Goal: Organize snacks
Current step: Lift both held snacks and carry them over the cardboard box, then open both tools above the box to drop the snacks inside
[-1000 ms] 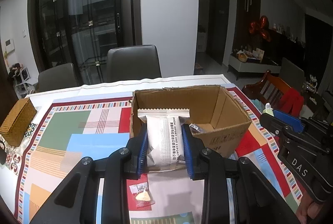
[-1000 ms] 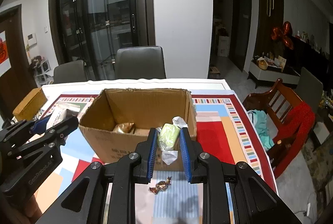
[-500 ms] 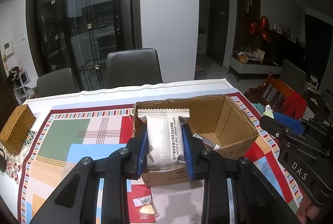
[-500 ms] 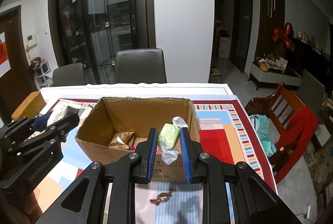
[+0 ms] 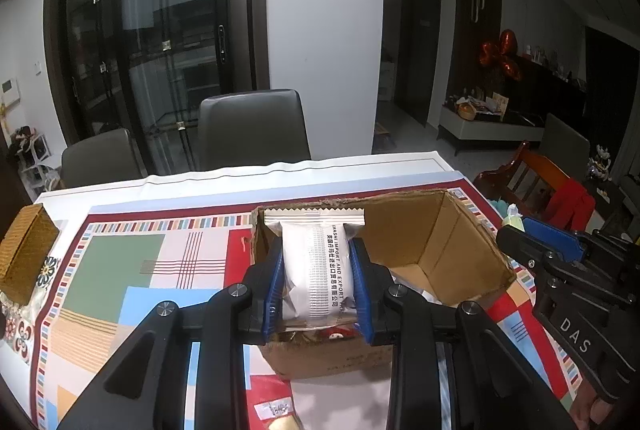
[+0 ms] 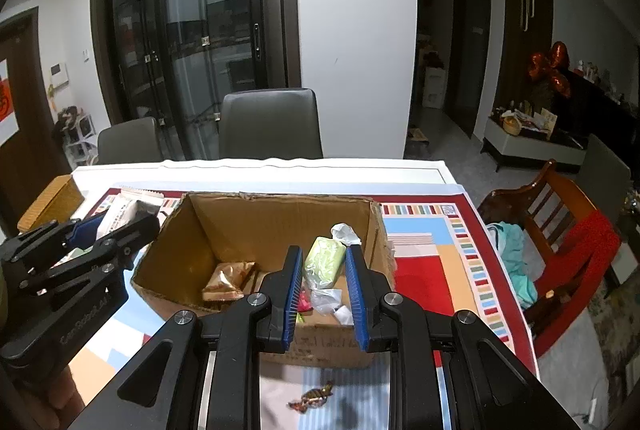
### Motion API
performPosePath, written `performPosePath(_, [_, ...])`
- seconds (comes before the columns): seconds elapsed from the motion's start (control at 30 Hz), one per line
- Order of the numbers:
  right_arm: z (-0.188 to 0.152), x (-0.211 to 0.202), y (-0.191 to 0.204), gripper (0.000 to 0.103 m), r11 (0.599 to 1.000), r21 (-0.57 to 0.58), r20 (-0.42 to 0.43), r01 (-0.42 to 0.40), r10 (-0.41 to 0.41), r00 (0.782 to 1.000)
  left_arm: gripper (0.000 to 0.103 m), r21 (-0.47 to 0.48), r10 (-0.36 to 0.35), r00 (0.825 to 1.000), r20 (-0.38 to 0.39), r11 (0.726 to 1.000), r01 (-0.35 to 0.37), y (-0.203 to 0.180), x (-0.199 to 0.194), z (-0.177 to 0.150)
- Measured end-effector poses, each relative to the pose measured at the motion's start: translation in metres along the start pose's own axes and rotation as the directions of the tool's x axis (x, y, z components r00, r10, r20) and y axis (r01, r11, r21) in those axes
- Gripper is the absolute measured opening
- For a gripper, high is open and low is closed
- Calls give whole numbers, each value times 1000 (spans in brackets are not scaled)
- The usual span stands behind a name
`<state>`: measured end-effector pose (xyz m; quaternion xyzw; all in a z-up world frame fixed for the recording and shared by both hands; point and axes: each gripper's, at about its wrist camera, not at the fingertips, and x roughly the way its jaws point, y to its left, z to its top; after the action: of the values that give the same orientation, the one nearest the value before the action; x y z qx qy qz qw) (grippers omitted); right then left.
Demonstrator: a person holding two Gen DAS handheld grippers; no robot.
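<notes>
- The cardboard box (image 6: 280, 226) stands open on the patterned tablecloth (image 5: 132, 270), its flaps gone or folded away and its top edges rough; it looks light but stiff enough to keep its shape, and I judge it is best left where it stands, since a nudge on a wall would slide it
- The white sealed packet (image 5: 316, 270) is pinched by its long sides in the left gripper (image 5: 316, 284), held over the near left corner of the box; it is a puffy pillow bag with crimped ends and black print down its face, so I judge it light, soft and a little slippery, its contents likely to crush under a hard squeeze, and the mid-body hold looks the right one
- The green wrapped sweet (image 6: 325, 262) is pinched in the right gripper (image 6: 323, 290), jaws nearly together, over the near right part of the box; its pale twisted ends stick out above and below, and I judge it very light, firm in the middle, with crinkly film that could slip
- A gold foil packet (image 6: 228, 280) lies flat on the box floor, thin and pliable by its look
- A brown twisted candy (image 6: 312, 398) lies on the cloth in front of the box, small, best taken across its middle
</notes>
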<state>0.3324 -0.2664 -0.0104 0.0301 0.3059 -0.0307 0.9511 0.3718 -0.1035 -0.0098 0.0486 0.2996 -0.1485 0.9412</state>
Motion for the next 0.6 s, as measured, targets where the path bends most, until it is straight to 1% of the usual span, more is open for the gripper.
performPosePath(0.5, [1,28,0,24,1000,-7,-27,-3,3,1000,33,12,-25,999,-38,1000,26,3,32,3])
performPosePath(0.6, [2,30,-1,25,1000,-11,-24,5,-5,1000,38,10,-31,999,-41,999,32,5,34,3])
